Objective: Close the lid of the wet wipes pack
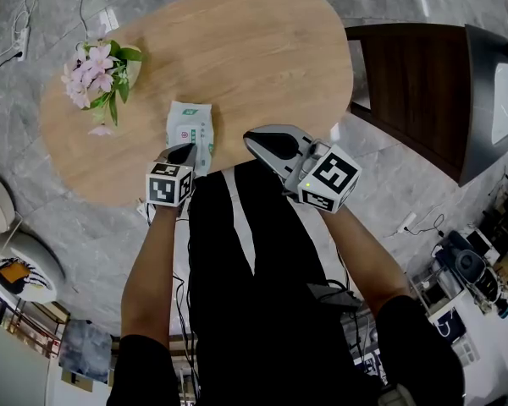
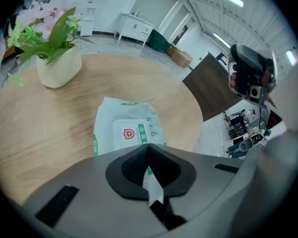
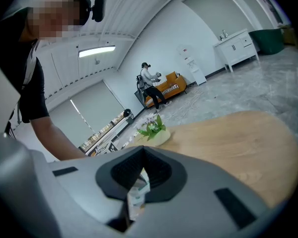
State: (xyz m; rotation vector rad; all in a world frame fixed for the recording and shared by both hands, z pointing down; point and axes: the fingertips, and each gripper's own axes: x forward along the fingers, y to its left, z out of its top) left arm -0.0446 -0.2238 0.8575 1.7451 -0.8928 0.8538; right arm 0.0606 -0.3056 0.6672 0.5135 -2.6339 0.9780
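Left gripper (image 1: 189,148) is hovering over the near end of the wet wipes pack (image 1: 190,130), jaws clenched tip to tip and gripping nothing; in the left gripper view (image 2: 148,147) only the pack's print is showing through the slot below the tips. Right gripper (image 1: 247,135) is hanging just right of the pack, off its surface, jaws also pressed together and empty (image 3: 141,150).

The pack (image 2: 129,128) is lying flat on the oval wooden table (image 1: 262,49), close to the near edge, long side running near to far. Its lid (image 2: 130,133), the white flap with the red shield, is looking flat, but I cannot tell whether it is sealing all round.

Risks, as I am judging them:
- Nothing is bracing the pack. A press coming in at a slant is likely sending it sliding on the smooth wood, toward the far side, or off the near edge if the tip is dragging back.
- The pack is soft, so a narrow closed tip is probably denting the film beside the flap rather than seating the flap, leaving a corner lifting.
- The left tip is sitting near the pack's end, not over the lid; pressing there is missing the adhesive edge.
- The right gripper is looking too far right to help unless it is coming in to hold the pack.

The flower pot (image 1: 102,74) is standing well apart at the far left, so collision is looking unlikely.
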